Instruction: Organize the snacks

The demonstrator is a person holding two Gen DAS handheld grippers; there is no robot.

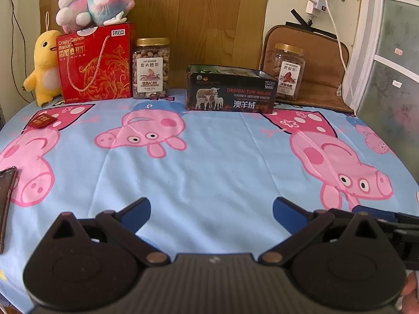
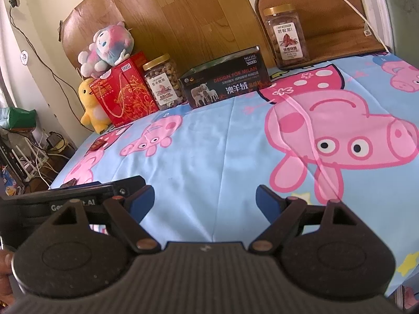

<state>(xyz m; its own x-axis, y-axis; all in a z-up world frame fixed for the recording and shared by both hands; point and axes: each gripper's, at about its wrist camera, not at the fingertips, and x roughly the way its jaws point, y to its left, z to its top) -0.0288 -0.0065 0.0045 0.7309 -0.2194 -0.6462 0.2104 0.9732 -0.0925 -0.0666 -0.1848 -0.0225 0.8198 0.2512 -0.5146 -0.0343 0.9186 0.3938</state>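
Observation:
A black open-topped box with sheep printed on it stands at the back middle of the table. Left of it are a nut jar with a gold lid and a red biscuit gift box. A second nut jar stands at the back right on a brown mat. A small red snack packet lies at the left. My left gripper and right gripper both hover open over the near cloth, holding nothing.
A pig-patterned blue tablecloth covers the table. A yellow duck plush and a pink plush sit at the back left. A phone lies at the left edge. Cables and clutter fill the floor left of the table.

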